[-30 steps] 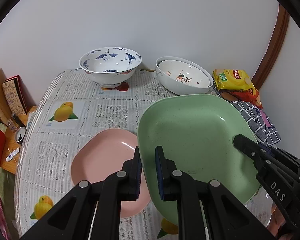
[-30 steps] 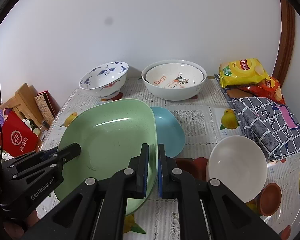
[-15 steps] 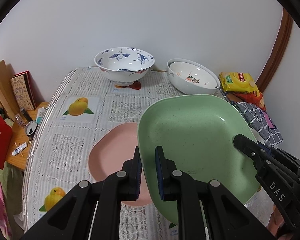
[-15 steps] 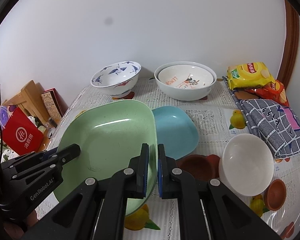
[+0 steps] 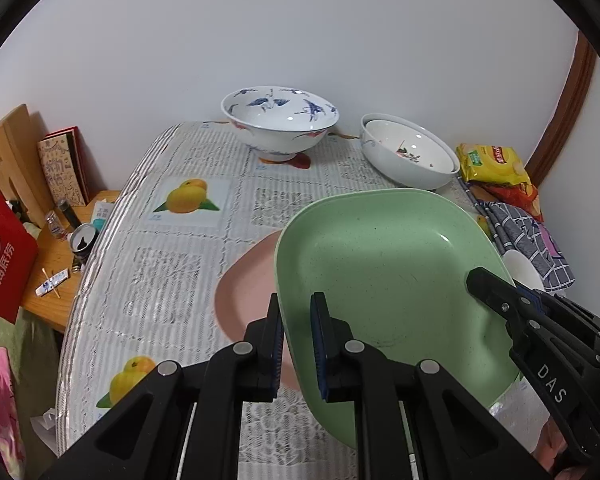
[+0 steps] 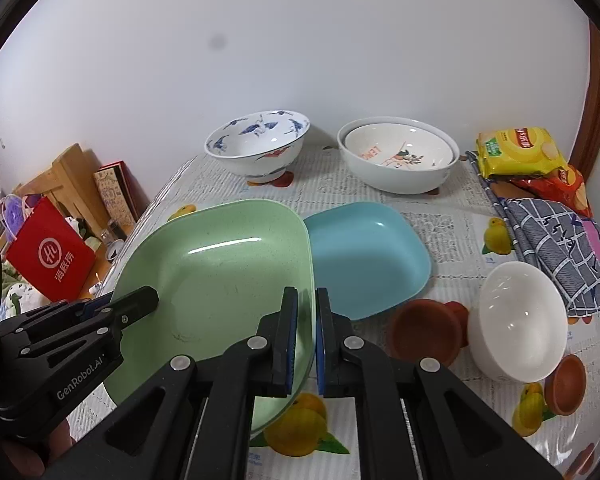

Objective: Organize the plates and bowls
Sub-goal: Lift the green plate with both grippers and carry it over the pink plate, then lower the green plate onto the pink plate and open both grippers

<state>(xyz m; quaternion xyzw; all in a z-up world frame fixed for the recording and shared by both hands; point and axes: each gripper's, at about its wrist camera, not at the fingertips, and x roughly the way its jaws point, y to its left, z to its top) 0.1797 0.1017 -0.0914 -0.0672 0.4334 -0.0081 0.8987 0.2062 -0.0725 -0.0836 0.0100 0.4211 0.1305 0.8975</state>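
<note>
Both grippers hold the green plate (image 5: 384, 272) above the table. My left gripper (image 5: 296, 316) is shut on its left rim; my right gripper (image 6: 307, 312) is shut on its right rim, where the plate (image 6: 220, 276) shows again. A pink plate (image 5: 248, 280) lies under it on the left, partly hidden. A blue plate (image 6: 364, 256) lies on the table to its right. A blue-patterned bowl (image 5: 280, 124) and two nested white bowls (image 6: 398, 158) stand at the back.
A white bowl (image 6: 518, 320) and small brown dishes (image 6: 426, 330) sit at the right front. Snack bags (image 6: 520, 152) and a checked cloth (image 6: 556, 244) lie at the right edge. A side table with a red bag (image 6: 50, 252) stands left of the table.
Both grippers have moved left with the green plate. It now covers more of the pink plate and has come clear of the blue plate.
</note>
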